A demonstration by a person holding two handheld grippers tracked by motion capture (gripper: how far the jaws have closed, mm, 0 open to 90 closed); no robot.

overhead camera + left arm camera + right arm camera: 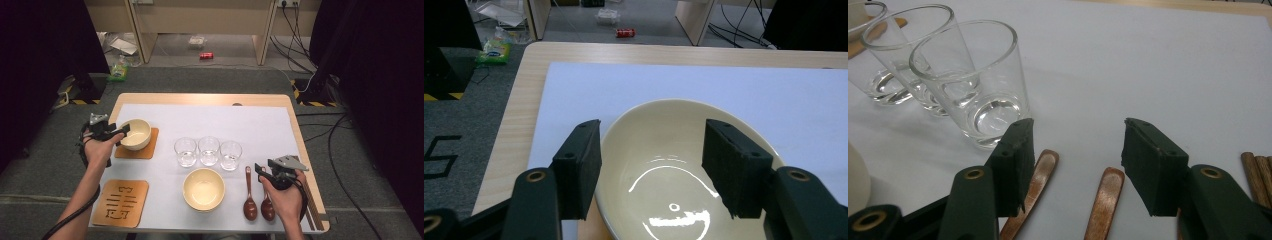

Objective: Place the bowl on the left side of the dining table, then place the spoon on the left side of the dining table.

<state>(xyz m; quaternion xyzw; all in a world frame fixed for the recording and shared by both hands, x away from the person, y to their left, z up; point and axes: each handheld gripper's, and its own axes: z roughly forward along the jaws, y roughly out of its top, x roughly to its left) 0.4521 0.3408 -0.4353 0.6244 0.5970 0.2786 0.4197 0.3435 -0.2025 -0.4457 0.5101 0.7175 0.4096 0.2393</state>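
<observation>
From above, the left gripper (121,133) sits at the near-left rim of a cream bowl (136,134), which stands on a brown coaster (148,150) at the left of the white sheet covering the desk (200,99). The bowl is round, glossy and empty, pale yellow inside and out. A second bowl (203,188) of the same make stands nearer the front edge, with a cut-out coaster (121,202) to its left and three glasses (208,151) in a row behind it. The right gripper (264,170) hovers over the handles of two brown spoons (249,200) at the right, with wooden chopsticks (313,202) just beyond.

In the left gripper view, the jaws stand spread with the cream bowl (674,175) between them: the left pad is outside the rim, the right pad above the inside, and neither presses on it. The bowl's glaze throws back a bright ring of light, and its rim is smooth and thin.

In the right gripper view, the jaws are spread wide above the spoons (1105,200), whose coppery-brown handles lie side by side on the sheet, one beside the left pad, one in the gap. Nothing is pinched. The glasses (973,80) stand just behind, clear and empty.
</observation>
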